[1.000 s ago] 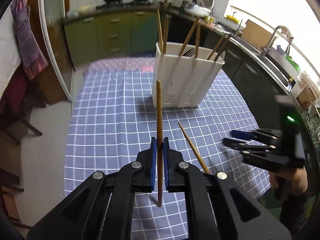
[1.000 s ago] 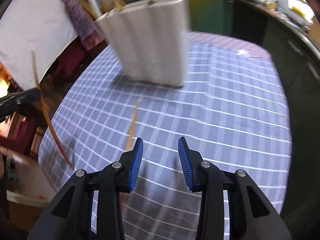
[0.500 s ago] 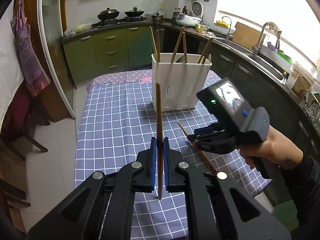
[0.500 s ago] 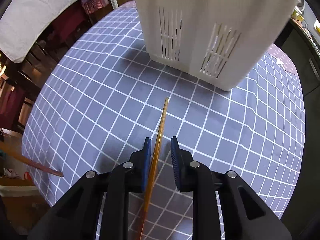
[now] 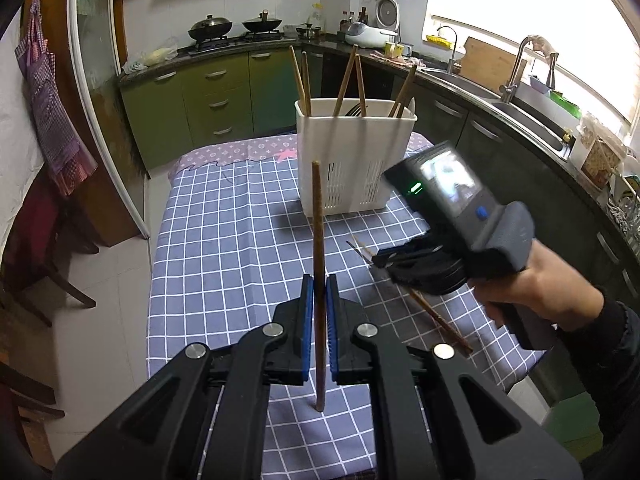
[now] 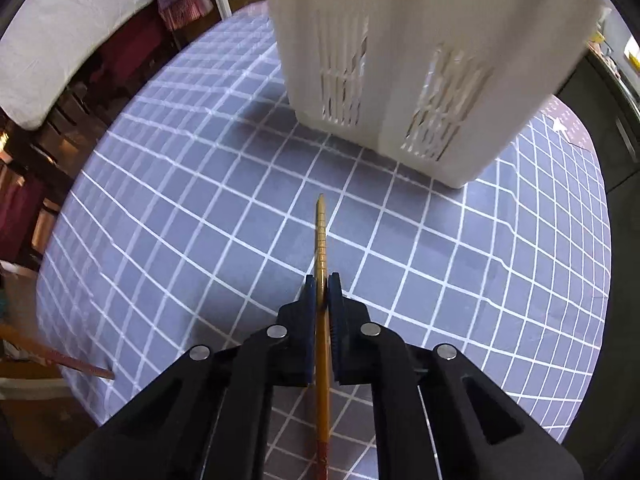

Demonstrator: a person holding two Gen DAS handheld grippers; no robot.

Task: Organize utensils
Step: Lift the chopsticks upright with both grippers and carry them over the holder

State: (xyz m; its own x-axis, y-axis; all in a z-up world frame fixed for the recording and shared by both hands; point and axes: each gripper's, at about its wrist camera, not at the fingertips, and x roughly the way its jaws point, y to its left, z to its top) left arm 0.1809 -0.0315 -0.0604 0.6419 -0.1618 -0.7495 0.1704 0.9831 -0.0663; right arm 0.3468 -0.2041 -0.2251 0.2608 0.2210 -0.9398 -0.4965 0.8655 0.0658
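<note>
Two loose chopsticks are in play, one in each gripper. A yellowish ridged wooden chopstick (image 6: 321,240) lies low over the blue-and-white checked tablecloth (image 6: 200,200), its long axis running straight ahead along the fingers of the right gripper (image 6: 322,296), narrow tip pointing toward the foot of the white slotted plastic utensil holder (image 6: 400,60) just beyond it. The blue pads are closed tight on the shaft, with most of its length trailing back beneath the gripper. Whether it has cleared the cloth I cannot tell. A darker brown wooden chopstick (image 5: 318,248) is pinched upright between the closed pads of the left gripper (image 5: 319,300), standing nearly vertical, well short of the holder (image 5: 356,160). The coming move, as I judge it, turns on attitude: the yellowish stick is nearer the holder but roughly horizontal, so it must be raised and tipped before it can drop in, while the brown one is already upright. Only the left wrist view shows the holder's open top with several chopsticks (image 5: 348,80) leaning inside, and the hand around the right gripper's handle; only the right wrist view shows the pads' hold on the yellowish stick and its tip's alignment with the holder's base.
</note>
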